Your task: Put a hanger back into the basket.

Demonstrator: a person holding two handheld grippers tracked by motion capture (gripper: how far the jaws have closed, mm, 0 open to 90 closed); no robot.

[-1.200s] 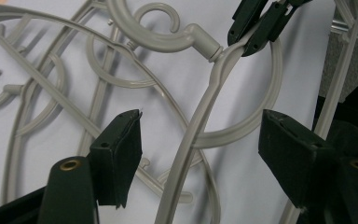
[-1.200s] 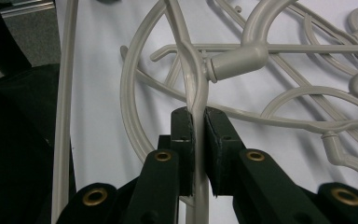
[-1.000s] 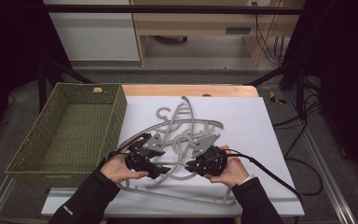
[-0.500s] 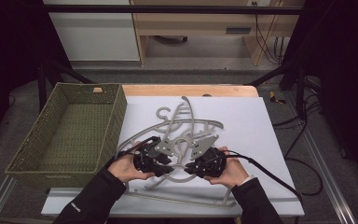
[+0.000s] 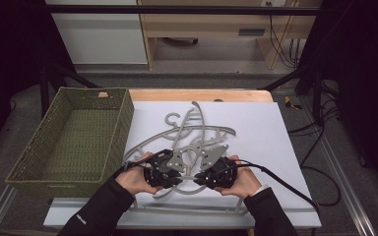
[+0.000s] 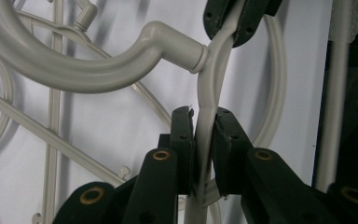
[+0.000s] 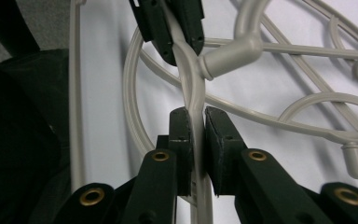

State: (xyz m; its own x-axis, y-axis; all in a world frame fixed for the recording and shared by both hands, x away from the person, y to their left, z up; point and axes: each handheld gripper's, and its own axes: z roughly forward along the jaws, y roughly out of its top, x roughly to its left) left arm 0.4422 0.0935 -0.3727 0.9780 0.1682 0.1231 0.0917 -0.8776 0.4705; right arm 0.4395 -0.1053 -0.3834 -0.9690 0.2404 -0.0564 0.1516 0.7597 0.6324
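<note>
High view: white tabletop [image 5: 275, 147] bearing a loose pile of grey plastic hangers [image 5: 197, 129] at its middle, several overlapping; a woven green basket [image 5: 27, 169] stands just beside the pile at the table's left edge. The person's two hands come in from the near side, the left gripper [image 5: 170, 169] and the right gripper [image 5: 207, 169] facing each other close together over the near part of the pile, each with a black cable trailing back. Left gripper view: the left gripper [image 6: 204, 140] has just been closing and now has its two black pads pressed against either side of a thin grey hanger bar [image 6: 209, 93], which runs up between them to the junction where the hanger's hook [image 6: 74, 70] branches off; beyond that junction the other gripper's pads clamp the same bar. Other hangers lie on the white surface behind. Right gripper view: the right gripper [image 7: 196, 140] is closed on the same bar [image 7: 191, 88], pads tight on both faces, with the hook's socket [image 7: 233, 56] just past it and the opposite gripper's pads gripping farther along.
</note>
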